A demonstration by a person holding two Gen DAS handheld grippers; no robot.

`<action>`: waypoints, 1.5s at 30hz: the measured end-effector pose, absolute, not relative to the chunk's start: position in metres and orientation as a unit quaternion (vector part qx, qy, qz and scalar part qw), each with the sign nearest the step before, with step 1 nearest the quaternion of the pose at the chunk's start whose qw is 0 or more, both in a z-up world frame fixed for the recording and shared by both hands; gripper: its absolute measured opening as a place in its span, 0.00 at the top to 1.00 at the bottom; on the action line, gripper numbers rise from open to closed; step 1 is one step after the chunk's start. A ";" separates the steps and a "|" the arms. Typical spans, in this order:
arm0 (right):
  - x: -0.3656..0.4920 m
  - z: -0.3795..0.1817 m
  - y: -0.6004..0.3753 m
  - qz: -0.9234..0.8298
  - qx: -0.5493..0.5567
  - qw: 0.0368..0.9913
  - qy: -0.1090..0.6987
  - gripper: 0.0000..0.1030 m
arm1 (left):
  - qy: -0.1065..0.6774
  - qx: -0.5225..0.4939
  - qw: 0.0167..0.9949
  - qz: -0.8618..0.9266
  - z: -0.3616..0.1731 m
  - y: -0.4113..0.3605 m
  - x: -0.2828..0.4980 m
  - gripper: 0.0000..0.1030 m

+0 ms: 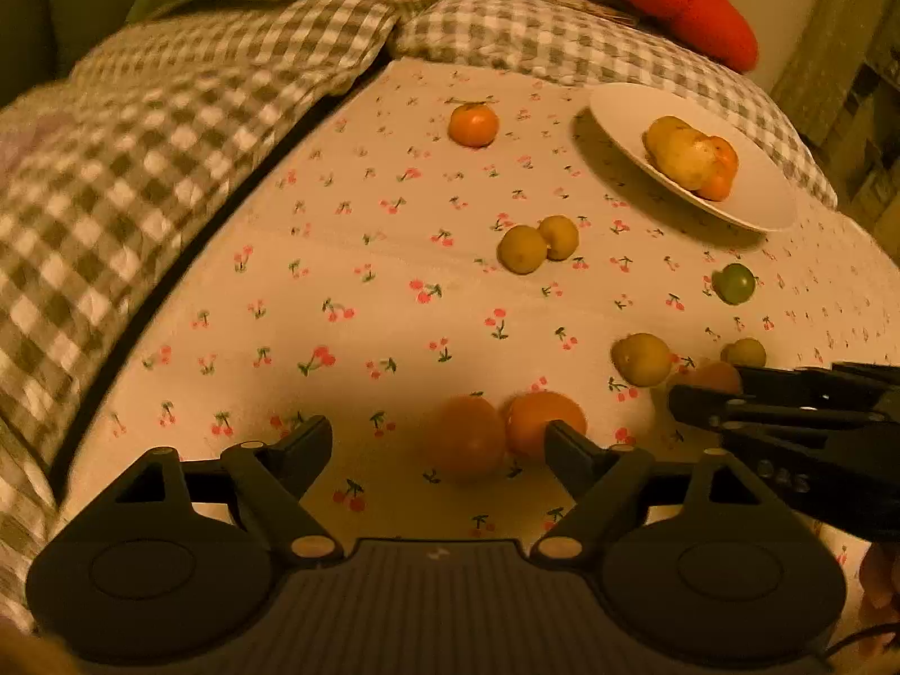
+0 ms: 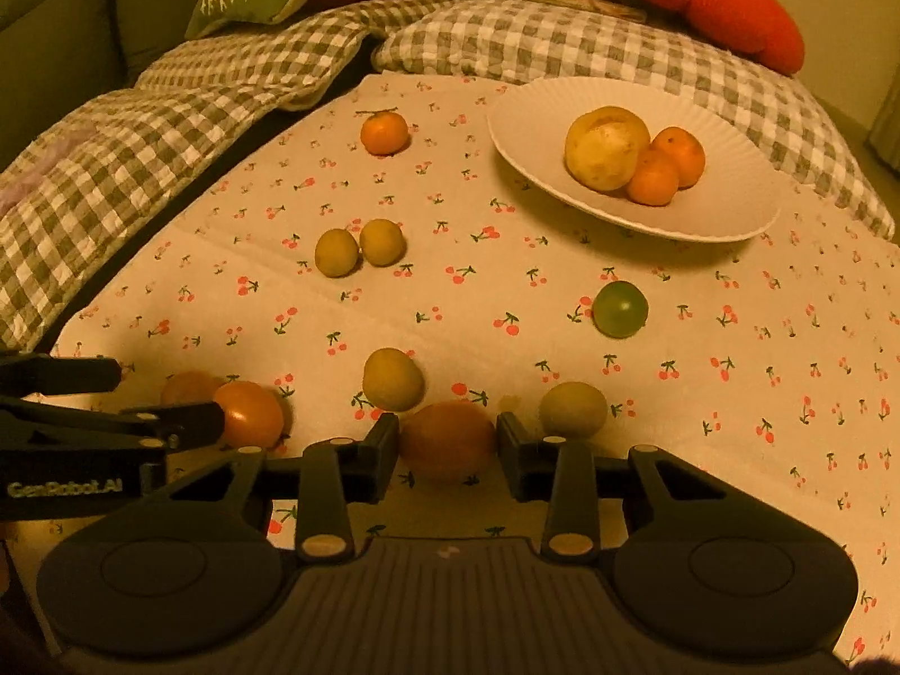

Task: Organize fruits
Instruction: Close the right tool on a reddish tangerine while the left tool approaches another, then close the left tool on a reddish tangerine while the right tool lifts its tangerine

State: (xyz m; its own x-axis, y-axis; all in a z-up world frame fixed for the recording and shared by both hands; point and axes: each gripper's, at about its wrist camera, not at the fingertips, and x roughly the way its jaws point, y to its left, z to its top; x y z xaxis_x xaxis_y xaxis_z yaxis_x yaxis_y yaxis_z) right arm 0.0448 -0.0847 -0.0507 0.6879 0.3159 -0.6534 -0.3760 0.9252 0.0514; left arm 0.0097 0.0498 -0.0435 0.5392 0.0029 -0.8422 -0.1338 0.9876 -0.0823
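A cherry-print cloth (image 2: 562, 304) covers the work surface, with checked quilts (image 2: 169, 129) banked along its far and left edges. On the cloth's far right sits a white plate (image 2: 529, 129) holding three fruits in a touching cluster: one big yellow fruit (image 2: 606, 147) and two small oranges (image 2: 666, 166) at its right.

Loose fruit is scattered over the rest of the cloth: a mandarin (image 2: 384, 133) far off to the left of the plate, a touching yellow-green pair (image 2: 359, 249) in the middle, a green fruit (image 2: 620, 308) below the plate, then two more yellow-green ones (image 2: 392, 379) near the grippers.

The right gripper (image 2: 448, 441) is the one placed for the next move. Its jaws stand partly open around an orange (image 2: 448, 439), one finger on each side, close to its skin; whether they press it I cannot tell. That orange is round, so no axis matters; it lies dead ahead, between the fingertips, and the plate is well apart, forward and right. Closing and lifting looks like the step in hand.

The left gripper (image 1: 439, 439) is wide open and holds nothing; two more oranges (image 1: 506, 430) lie touching each other just ahead between its fingers, resting on the cloth.

Three fruits plated, nine loose: the sorting looks early.
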 end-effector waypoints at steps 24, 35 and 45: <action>0.040 -0.022 -0.115 0.166 0.005 0.939 0.301 0.67 | 0.455 -0.125 0.881 -0.008 -0.052 0.029 0.021 0.47; 0.041 -0.020 -0.120 0.159 0.015 0.940 0.300 0.67 | 0.463 -0.172 0.869 -0.013 -0.055 0.036 0.026 0.74; 0.038 -0.010 -0.135 0.162 0.040 0.943 0.287 0.67 | 0.474 -0.255 0.843 0.001 -0.050 0.068 0.014 0.54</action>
